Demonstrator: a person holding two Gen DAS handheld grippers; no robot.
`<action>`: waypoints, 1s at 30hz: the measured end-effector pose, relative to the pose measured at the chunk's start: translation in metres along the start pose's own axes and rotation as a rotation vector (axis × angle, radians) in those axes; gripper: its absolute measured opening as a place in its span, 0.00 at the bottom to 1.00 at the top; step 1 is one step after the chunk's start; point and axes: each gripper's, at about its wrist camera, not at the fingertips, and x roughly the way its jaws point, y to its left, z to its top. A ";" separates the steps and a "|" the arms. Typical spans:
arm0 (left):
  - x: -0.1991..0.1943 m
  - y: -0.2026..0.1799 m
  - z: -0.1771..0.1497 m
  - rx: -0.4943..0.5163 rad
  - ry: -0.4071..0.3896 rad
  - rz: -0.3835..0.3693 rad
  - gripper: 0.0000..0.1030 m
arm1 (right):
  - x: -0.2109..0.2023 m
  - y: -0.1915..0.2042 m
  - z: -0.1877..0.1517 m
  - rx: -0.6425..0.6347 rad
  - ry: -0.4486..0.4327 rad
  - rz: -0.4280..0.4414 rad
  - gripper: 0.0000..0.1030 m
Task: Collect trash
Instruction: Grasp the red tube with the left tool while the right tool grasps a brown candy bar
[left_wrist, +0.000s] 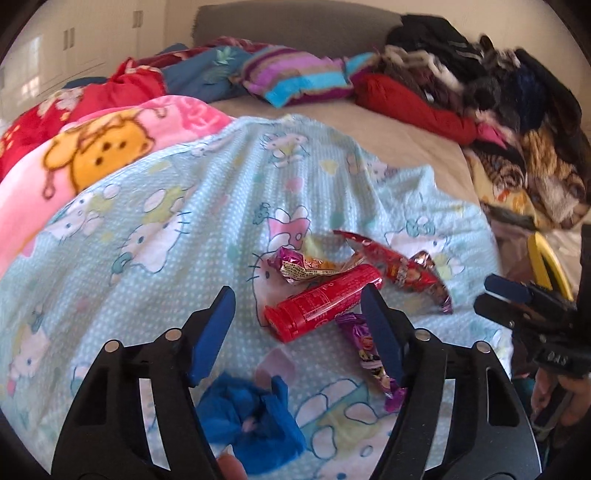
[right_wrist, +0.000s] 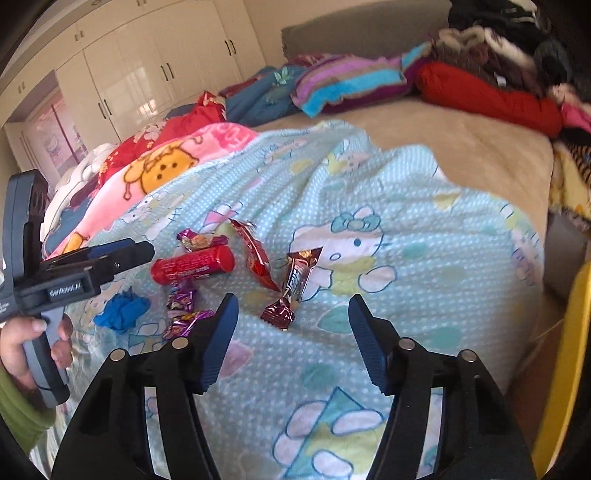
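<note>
Pale blue cartoon-print blanket (left_wrist: 166, 206) covers the near part of the bed (right_wrist: 461, 147), and the trash lies in a loose cluster on it. A red tube (left_wrist: 321, 308) lies on its side in the middle of the cluster. Just behind it sits a crumpled purple and gold wrapper (left_wrist: 299, 266), and a red foil packet (left_wrist: 391, 266) lies to its right. A purple candy wrapper (left_wrist: 369, 358) lies just in front of the tube, and a crumpled blue wad (left_wrist: 247, 417) lies nearest, low in the left wrist view. In the right wrist view a brown chocolate-bar wrapper (right_wrist: 295, 284) lies apart from the tube, just right of the red packet.

The left gripper (left_wrist: 298, 317) hovers above the tube and the purple wrapper with its jaws parted and nothing between the pads. The right gripper (right_wrist: 291, 332) hangs near the brown wrapper, jaws likewise apart and empty. A hand (right_wrist: 22, 347) with a green sleeve (right_wrist: 18, 410) holds the left gripper's handle. Folded blankets and piled clothes (left_wrist: 498, 92) line the far side of the bed.
</note>
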 end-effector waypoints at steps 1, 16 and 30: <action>0.003 -0.001 0.001 0.014 0.007 -0.008 0.56 | 0.006 0.000 0.001 0.001 0.012 -0.001 0.52; 0.043 -0.014 0.002 0.143 0.134 -0.060 0.46 | 0.042 -0.006 0.000 0.041 0.091 0.026 0.24; 0.061 -0.018 -0.005 0.127 0.212 -0.014 0.45 | 0.016 -0.011 -0.015 0.050 0.079 0.076 0.19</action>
